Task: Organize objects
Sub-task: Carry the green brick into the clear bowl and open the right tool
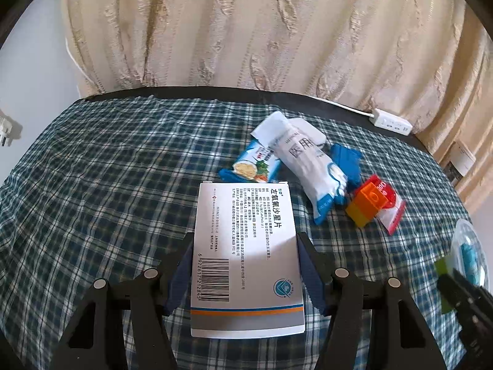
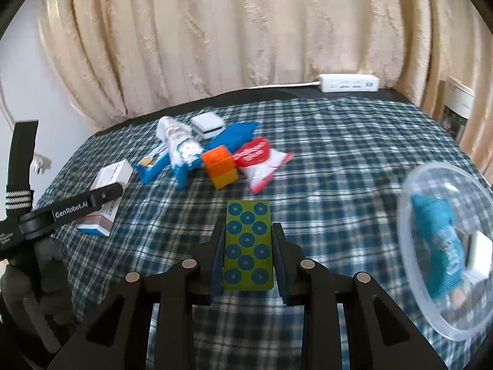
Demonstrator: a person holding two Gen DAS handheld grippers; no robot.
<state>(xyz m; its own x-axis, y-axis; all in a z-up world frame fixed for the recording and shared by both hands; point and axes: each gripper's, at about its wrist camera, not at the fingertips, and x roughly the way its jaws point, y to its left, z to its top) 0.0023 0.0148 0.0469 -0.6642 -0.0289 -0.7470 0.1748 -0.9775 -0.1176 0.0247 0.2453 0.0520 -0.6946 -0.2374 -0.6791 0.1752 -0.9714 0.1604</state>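
My left gripper (image 1: 246, 240) is shut on a white medicine box (image 1: 246, 246) with a barcode, held above the plaid cloth. The same box (image 2: 107, 178) shows at the left of the right wrist view, under the left gripper's black body (image 2: 80, 206). My right gripper (image 2: 248, 231) is shut on a flat green card with blue dots (image 2: 248, 243), also lifted off the cloth. A clear plastic bowl (image 2: 409, 215) at the right holds a blue packet (image 2: 437, 240) and a small white item (image 2: 480, 256). The bowl (image 1: 471, 246) also appears at the right edge of the left wrist view.
A pile lies mid-table: a white pouch (image 1: 308, 166), a blue snack bar (image 1: 252, 166), a blue wrapper (image 1: 348, 160), an orange-yellow block (image 1: 366, 200), a red-white sachet (image 1: 391, 209). A white power strip (image 2: 348, 82) sits at the far table edge, before cream curtains (image 2: 246, 30).
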